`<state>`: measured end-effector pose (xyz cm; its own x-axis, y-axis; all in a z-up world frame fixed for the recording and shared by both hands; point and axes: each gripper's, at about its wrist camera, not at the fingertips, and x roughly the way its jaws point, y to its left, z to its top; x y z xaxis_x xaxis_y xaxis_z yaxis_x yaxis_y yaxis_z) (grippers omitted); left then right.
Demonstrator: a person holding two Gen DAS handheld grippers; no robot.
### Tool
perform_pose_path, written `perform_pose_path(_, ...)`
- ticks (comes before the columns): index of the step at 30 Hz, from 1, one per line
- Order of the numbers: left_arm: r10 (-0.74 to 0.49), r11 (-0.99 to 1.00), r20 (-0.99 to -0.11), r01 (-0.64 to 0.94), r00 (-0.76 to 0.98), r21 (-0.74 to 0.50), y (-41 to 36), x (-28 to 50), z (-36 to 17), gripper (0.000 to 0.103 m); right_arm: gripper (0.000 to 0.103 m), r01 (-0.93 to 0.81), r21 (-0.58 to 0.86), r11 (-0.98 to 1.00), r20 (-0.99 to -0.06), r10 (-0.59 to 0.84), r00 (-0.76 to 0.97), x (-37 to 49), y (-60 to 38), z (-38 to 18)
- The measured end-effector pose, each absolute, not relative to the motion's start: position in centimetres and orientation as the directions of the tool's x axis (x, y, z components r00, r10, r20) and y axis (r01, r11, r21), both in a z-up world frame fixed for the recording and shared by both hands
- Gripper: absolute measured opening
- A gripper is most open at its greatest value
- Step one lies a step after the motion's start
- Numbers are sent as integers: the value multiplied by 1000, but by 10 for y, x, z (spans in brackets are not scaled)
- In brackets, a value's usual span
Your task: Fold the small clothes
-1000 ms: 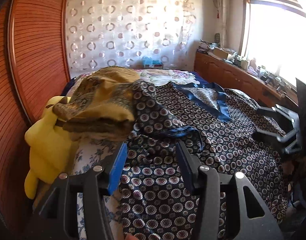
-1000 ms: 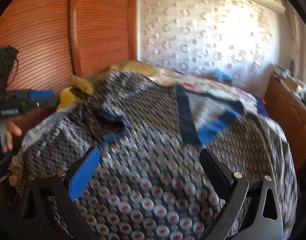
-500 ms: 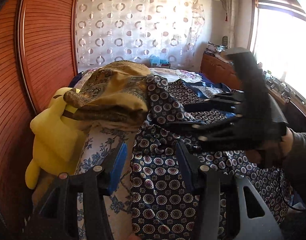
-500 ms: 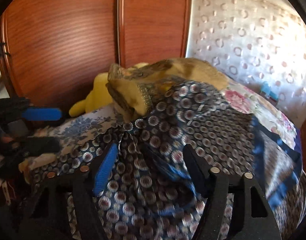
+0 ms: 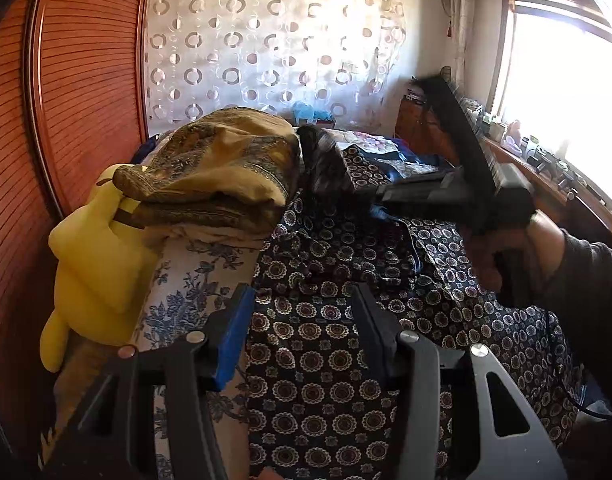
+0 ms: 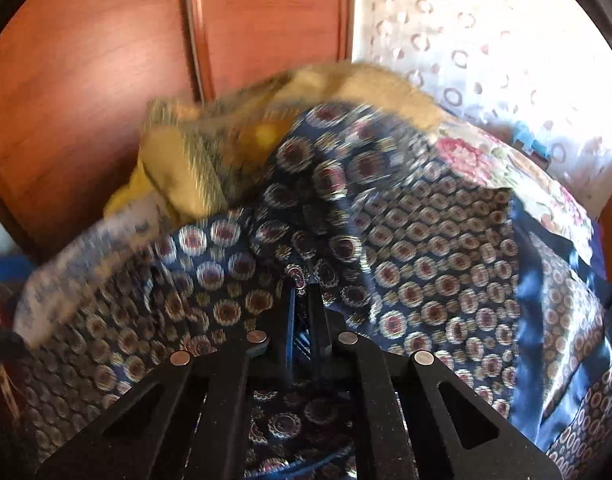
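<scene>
A navy garment [image 5: 330,344] with a round medallion print and blue satin trim lies spread over the bed; it also fills the right wrist view [image 6: 426,248]. My left gripper [image 5: 301,312] is open and empty, low over the garment's near left edge. My right gripper [image 6: 301,304] is shut on a fold of the garment. In the left wrist view the right gripper [image 5: 330,168] reaches in from the right, blurred, by the garment's far left part.
A folded mustard-brown cloth [image 5: 217,168] sits on a yellow plush toy [image 5: 93,264] at the bed's left. A floral sheet [image 5: 185,292] shows under the garment. A red wooden wardrobe [image 5: 65,100] stands left. A wooden counter [image 5: 566,192] runs along the window.
My right gripper has shut on a fold of the garment; it was open before. It has swung left across the bed toward the mustard cloth. My left gripper stayed open and moved slightly closer.
</scene>
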<state>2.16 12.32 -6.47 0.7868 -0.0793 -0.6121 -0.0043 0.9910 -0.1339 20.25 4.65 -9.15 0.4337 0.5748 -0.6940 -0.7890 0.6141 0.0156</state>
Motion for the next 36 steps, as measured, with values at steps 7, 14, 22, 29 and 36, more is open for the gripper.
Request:
perform_pose_path(7,-86,992,-612,10,786,-127,114,25,-63,50,19,-589,50,807,-679,460,572,239,-5,-77)
perform_pose_path(14,-91,993,-616,23,783,-118,108,30,-63,50,47,-606,65,793,-666,487,566,249,-20,-76)
perform_pose_path(22,-85,995,-629,37,773,-89,104,60,-63,50,53,-649,37,759,-647,514,564,242,-23,-66)
perform_pose_path(29,-47,999,-646,33,762,-33,110,101,-53,50,53,-750,77,657,-619,621,480,259,-9,-48)
perform_pose_path(36,-25,1000,-655,9,755,-28,123,134,-48,50,45,-845,106,525,-644,683,344,271,42,-45)
